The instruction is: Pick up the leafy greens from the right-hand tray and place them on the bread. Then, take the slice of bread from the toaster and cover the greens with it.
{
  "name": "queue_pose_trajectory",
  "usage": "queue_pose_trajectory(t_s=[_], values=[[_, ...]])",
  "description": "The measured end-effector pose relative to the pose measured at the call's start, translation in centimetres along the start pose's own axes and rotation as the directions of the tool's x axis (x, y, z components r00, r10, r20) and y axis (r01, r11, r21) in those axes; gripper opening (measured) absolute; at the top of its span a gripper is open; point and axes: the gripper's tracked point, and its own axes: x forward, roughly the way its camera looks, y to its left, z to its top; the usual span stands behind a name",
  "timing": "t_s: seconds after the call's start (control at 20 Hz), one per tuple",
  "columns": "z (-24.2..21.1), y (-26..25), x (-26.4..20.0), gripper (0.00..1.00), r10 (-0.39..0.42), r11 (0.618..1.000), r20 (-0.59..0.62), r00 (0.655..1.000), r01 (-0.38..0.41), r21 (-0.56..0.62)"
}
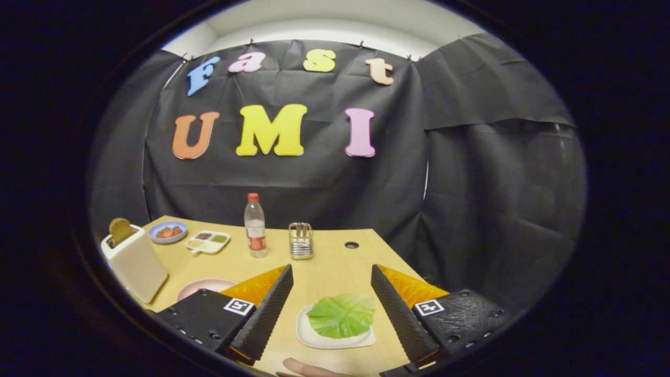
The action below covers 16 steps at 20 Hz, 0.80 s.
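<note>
Tongs hang released above the lettuce leaf on its white tray; lowering squarely and pinching the leaf's middle looks best.

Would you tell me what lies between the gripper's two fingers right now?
In the gripper view, the open gripper frames the leafy greens on their white tray, with bare table ahead.

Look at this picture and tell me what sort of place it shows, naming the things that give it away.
Probably a staged kitchen table inside a recording booth, not a real kitchen. A toaster with bread in its slot, a lettuce leaf on a white tray between the open jaws, and black cloth draped behind the wooden table.
</note>
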Motion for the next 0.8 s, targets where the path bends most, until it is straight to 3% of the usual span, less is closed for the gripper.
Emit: queue_pose_trajectory(t_s=[0.3,0.45,0.8], values=[[-5.0,-3.7,6.5,0.94,-0.022,1.0,-0.131,0.991,0.025,0.017],[-7.7,-5.9,9.0,0.92,-0.069,0.997,-0.215,0.974,0.076,0.026],[-11.5,-7.2,12.1,0.89,-0.045,0.98,-0.343,0.938,0.108,0.167]])
